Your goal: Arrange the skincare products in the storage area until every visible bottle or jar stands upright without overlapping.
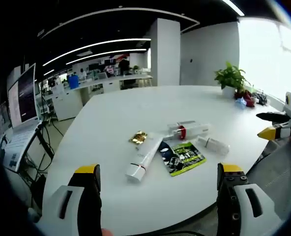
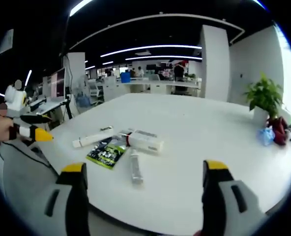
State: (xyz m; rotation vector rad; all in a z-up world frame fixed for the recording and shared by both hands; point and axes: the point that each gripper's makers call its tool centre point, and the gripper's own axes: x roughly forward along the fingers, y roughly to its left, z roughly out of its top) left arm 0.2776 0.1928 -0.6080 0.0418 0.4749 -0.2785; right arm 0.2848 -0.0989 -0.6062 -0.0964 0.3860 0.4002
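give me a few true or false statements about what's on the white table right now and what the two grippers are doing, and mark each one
1. The long white tube lies flat on the table. True.
2. The left gripper is clamped on a tube. False: its jaws stand open, holding nothing.
3. A potted plant stands near the far edge. True.
4. The green sachet stands upright. False: it lies flat.
5. The right gripper is open and empty. True.

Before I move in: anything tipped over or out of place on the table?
Yes. All three white tubes lie flat: the long tube, the red-banded tube and the small tube. A green sachet and a gold packet lie among them.
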